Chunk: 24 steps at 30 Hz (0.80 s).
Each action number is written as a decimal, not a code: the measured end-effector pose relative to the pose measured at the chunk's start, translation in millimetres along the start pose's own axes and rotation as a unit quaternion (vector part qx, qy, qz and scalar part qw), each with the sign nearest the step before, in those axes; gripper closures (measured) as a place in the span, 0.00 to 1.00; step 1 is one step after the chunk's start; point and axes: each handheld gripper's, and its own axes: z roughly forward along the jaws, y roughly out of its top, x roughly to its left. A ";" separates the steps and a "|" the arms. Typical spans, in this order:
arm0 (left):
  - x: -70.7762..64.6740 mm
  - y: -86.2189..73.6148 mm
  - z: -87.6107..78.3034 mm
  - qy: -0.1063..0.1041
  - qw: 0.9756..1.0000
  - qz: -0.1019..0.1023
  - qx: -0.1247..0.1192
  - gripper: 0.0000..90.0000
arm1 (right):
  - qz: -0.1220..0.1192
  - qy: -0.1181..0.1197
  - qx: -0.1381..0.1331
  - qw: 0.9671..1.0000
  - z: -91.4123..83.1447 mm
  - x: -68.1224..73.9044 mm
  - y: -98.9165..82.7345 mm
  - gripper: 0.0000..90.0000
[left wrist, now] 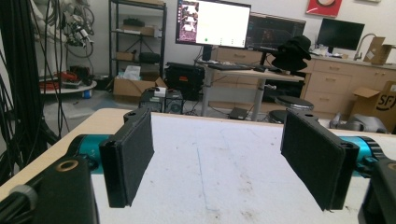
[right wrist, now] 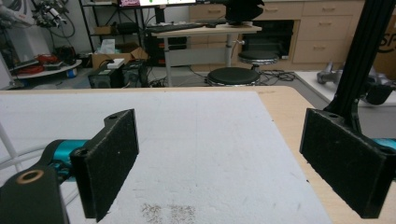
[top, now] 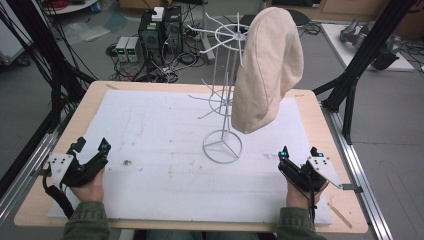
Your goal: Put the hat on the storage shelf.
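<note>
Cream hat [top: 267,70] hangs on the white wire rack [top: 223,90], draped over an upper arm on the rack's right side, its lower edge dangling above the round base, and the rack stands on the white mat [top: 165,140] toward the middle-back of the bench [top: 320,125]. Left hand-held gripper [top: 91,150] sits at the near left corner of the mat, jaws spread wide with nothing between them; in the left gripper view [left wrist: 217,158] just bare mat shows in the gap. Right hand-held gripper [top: 299,154] rests at the near right, jaws likewise wide apart and empty [right wrist: 233,163], well apart from the rack
</note>
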 end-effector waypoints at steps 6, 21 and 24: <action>-0.5 -0.2 -0.1 -0.002 1.000 0.002 0.002 0.29 | 0.000 0.005 0.006 1.000 1.0 0.3 -0.4 0.12; -0.4 -0.4 0.1 -0.003 1.000 0.001 0.001 0.28 | 0.010 0.005 0.019 1.000 2.0 -1.2 -1.1 0.12; -0.2 -0.4 0.2 -0.003 1.000 0.001 0.001 0.28 | 0.008 0.004 0.020 1.000 2.6 -1.5 -1.2 0.12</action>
